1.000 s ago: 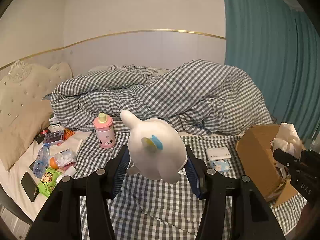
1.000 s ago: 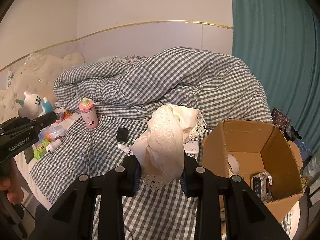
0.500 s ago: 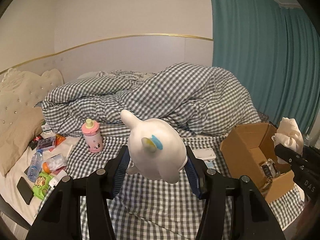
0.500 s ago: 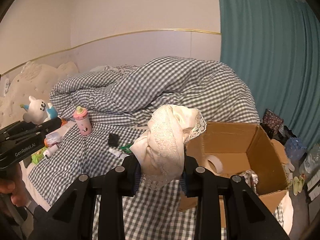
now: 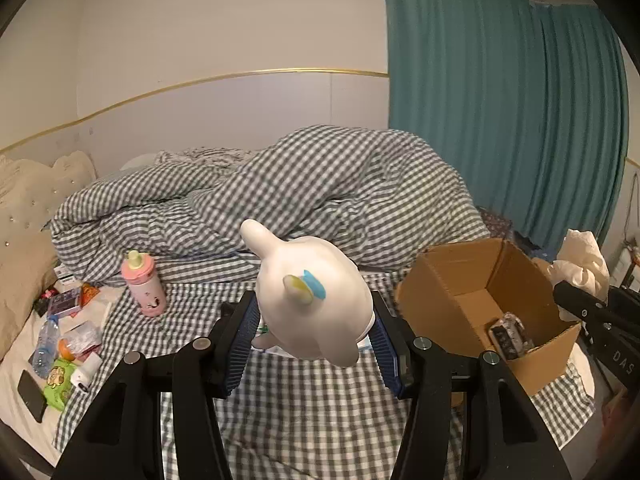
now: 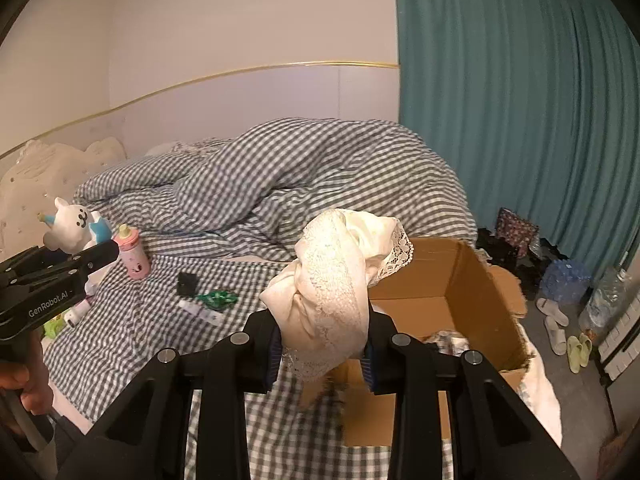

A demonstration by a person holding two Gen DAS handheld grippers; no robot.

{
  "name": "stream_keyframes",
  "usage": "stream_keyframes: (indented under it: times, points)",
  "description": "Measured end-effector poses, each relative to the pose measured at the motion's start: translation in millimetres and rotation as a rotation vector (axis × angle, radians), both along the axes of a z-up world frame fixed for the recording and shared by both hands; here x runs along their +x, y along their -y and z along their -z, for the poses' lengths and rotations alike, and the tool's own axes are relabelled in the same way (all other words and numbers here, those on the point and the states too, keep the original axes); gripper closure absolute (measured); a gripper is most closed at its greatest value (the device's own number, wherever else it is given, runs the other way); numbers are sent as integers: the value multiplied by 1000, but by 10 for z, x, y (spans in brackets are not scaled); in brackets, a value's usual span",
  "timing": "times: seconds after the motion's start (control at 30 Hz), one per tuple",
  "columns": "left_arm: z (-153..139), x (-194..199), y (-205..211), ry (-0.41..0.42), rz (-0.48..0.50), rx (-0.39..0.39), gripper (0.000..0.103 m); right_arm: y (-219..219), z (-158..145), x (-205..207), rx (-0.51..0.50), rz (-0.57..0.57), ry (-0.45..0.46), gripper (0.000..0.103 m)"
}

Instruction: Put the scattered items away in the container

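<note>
Over the last second both tools have swung toward the box. The right tool pinches the cloth near its rim; the left tool pinches the toy above the bed, so both drops appear imminent.

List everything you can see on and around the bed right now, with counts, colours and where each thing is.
Toy: one, white, held in the left gripper.
Lace cloth: one, cream, held in the right gripper, in front of the box.
Box: one, brown cardboard, open, at the bed's right edge, items inside.
Bottle: one, pink, upright on the bed.
Quilt: one, grey checked, bunched at the back.
Phone: one, black, far left.
Curtain: teal, right.
Slippers: pale, on the floor, right.
Left gripper: black, shut on the toy.
Right gripper: black, shut on the cloth.
</note>
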State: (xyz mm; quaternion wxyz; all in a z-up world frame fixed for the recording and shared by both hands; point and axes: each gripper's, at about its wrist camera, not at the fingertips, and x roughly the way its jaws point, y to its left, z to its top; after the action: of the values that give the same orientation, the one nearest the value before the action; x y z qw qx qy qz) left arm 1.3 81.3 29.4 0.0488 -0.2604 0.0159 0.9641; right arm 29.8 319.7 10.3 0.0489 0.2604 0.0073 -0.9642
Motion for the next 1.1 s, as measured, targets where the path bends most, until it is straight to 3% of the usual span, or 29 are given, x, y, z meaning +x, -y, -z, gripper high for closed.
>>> stream_keyframes:
  times: [0.83, 1.1]
  points:
    - [66, -174, -1288, 24, 204, -34, 48, -1191, -3, 102, -23, 182, 12, 72]
    - [186, -263, -1576, 48, 246, -52, 48, -1327, 73, -7, -24, 201, 34, 72]
